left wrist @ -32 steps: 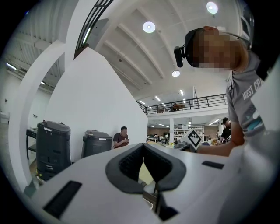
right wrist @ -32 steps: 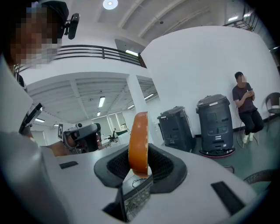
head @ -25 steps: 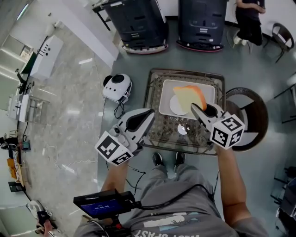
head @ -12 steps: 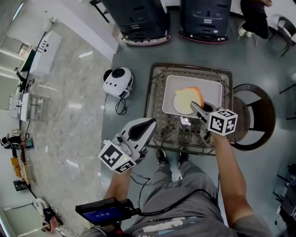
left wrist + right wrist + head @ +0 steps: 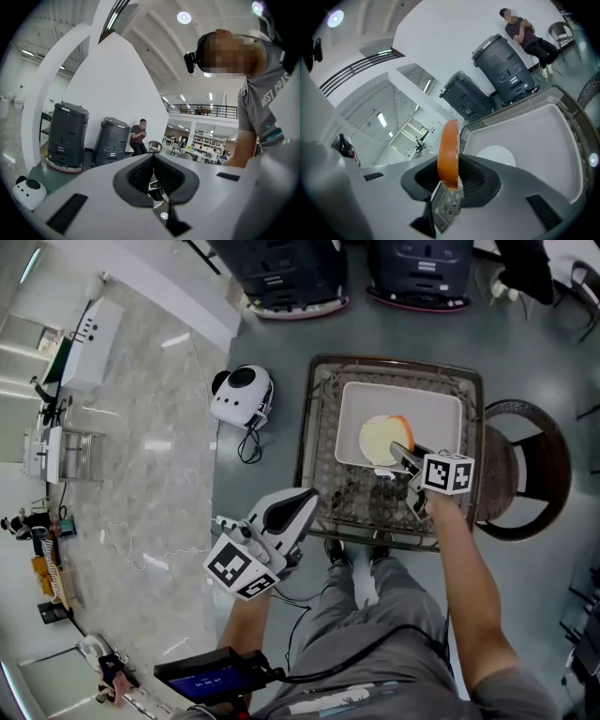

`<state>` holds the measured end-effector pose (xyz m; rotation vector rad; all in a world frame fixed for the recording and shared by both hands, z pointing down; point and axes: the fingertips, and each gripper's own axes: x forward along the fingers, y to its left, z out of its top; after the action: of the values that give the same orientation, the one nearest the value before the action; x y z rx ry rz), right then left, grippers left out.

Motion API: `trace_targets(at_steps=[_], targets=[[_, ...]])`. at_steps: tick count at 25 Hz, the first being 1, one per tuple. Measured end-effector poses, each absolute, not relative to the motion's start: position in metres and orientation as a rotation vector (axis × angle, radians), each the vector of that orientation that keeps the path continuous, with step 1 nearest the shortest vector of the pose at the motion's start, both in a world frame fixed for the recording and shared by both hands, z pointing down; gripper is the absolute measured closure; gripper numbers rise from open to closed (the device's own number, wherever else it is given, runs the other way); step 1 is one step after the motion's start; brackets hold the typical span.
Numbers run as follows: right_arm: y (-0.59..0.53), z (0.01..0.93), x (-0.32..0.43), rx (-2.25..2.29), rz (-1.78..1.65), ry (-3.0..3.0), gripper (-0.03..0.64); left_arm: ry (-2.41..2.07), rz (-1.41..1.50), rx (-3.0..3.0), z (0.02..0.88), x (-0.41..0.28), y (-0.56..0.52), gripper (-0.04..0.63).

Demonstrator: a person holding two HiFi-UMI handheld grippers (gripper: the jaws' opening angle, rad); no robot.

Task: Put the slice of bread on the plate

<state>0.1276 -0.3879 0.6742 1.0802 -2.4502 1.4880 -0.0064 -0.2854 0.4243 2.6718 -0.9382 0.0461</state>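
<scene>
Two grippers have sunk lower: the right gripper, jaws pinching the slice of bread edge-on, now holds it just over the white rectangular plate ahead, seemingly near release. The left gripper, jaws pressed together, idles empty.

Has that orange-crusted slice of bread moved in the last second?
Yes. Held in the right gripper, the orange-crusted slice of bread has sunk toward the white rectangular tray, looking smaller against it than before.
</scene>
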Motion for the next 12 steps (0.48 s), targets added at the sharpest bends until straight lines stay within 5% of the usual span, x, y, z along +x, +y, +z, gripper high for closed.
trace_targets(at_steps=[12], targets=[[-0.406, 0.752, 0.123, 1.091, 1.723, -2.293, 0.523, -0.939, 0.089, 2.6, 0.456, -0.015, -0.288, 0.586]])
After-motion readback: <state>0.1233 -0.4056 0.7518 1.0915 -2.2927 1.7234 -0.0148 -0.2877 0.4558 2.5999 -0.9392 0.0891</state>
